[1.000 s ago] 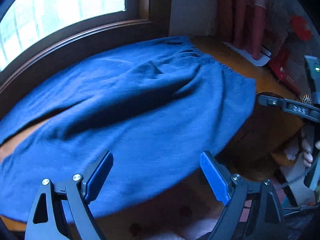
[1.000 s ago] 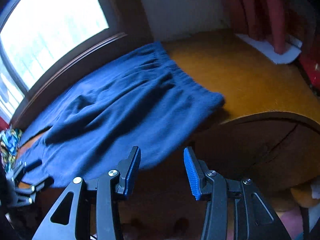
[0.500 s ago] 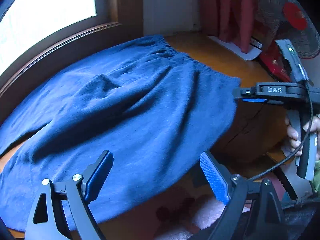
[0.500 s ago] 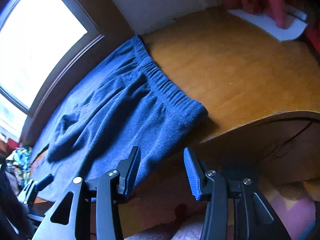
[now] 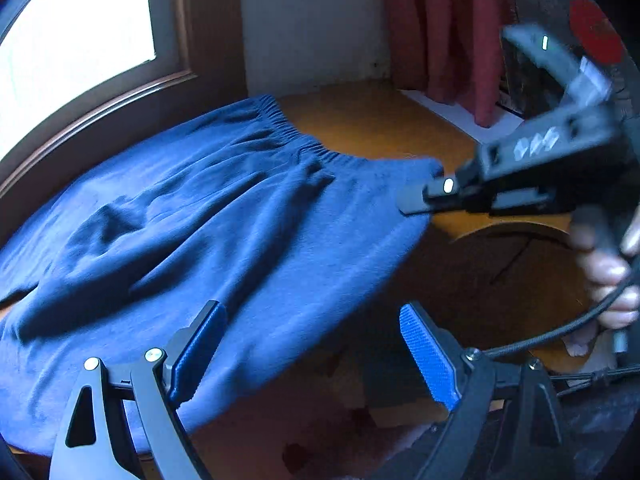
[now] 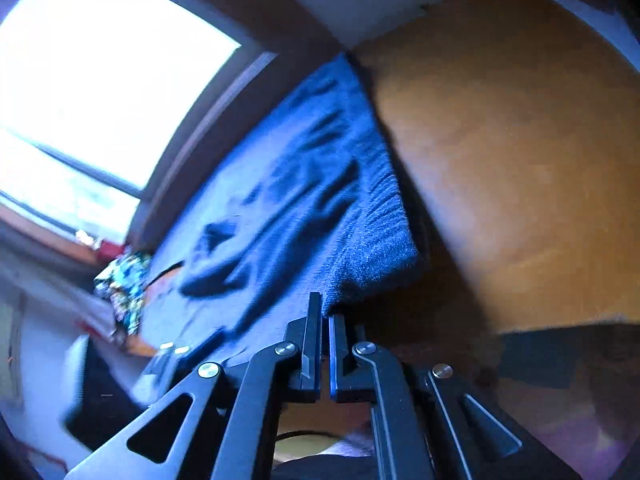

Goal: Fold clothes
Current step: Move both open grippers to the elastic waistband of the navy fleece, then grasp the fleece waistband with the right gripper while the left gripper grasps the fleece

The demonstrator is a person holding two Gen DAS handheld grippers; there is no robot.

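Blue garment [image 5: 208, 232] spread on wooden counter [image 5: 372, 128]. Left claw [image 5: 312, 344] wide, hovering over near hem. Right-wrist view alone shows right claw [image 6: 325, 318] pinching waistband corner [image 6: 384, 256]; patterned cloth [image 6: 124, 284] beyond.

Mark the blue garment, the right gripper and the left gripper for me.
blue garment [image 5: 224, 240]: left wrist view, mid fabric.
right gripper [image 6: 325, 320]: right wrist view, between fingertips at the waistband corner.
left gripper [image 5: 312, 344]: left wrist view, between open fingertips.
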